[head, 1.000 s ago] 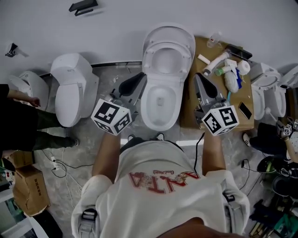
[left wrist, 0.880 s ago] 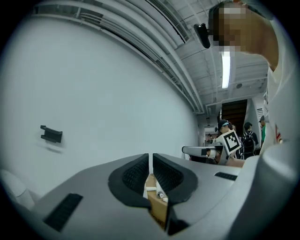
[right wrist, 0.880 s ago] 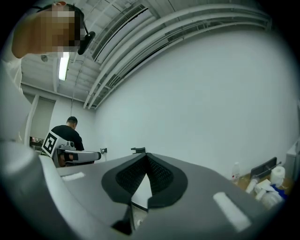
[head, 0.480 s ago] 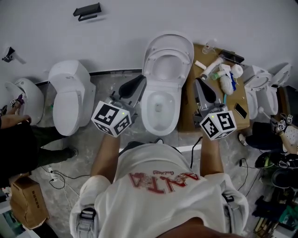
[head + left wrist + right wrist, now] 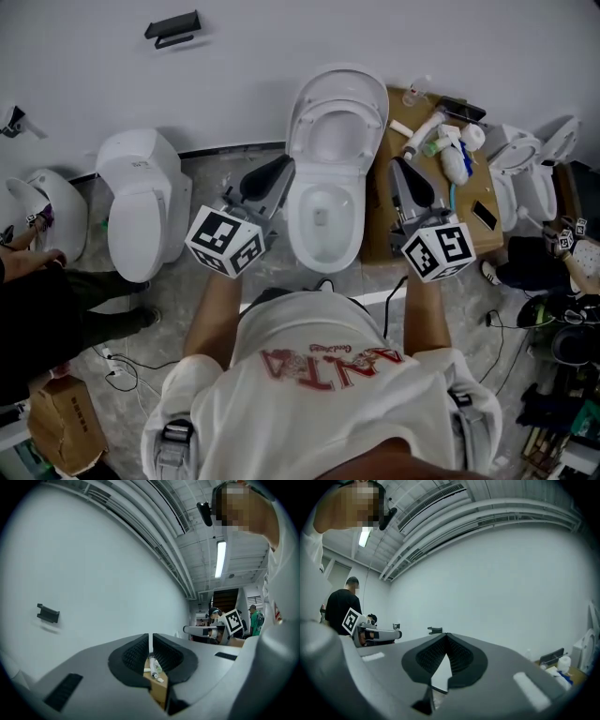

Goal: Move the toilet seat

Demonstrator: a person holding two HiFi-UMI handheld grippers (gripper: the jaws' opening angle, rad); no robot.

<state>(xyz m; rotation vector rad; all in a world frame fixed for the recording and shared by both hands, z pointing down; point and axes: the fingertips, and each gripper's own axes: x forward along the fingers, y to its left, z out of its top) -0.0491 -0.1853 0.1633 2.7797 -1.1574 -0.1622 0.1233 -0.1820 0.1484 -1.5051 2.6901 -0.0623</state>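
A white toilet (image 5: 323, 220) stands in the middle of the head view, with its seat and lid (image 5: 337, 108) raised against the wall. My left gripper (image 5: 284, 162) hovers just left of the bowl rim, pointing toward the wall. Its jaws are shut, with only a thin slit between the pads (image 5: 140, 651) and nothing in them. My right gripper (image 5: 397, 162) hovers just right of the bowl, over the edge of a wooden table. It is shut and empty, and its pads (image 5: 459, 656) meet at the tip. Neither gripper touches the seat.
The wooden table (image 5: 398, 230) right of the toilet carries bottles, tubes and a phone (image 5: 486, 215). More toilets stand at the left (image 5: 141, 197), far left (image 5: 47, 211) and right (image 5: 525, 178). A person in dark clothes (image 5: 37, 309), a cardboard box (image 5: 66, 422) and floor cables (image 5: 131, 352) are at the left.
Both grippers keep their places beside the bowl. The head view has shifted slightly, and the person at the left edge has moved.
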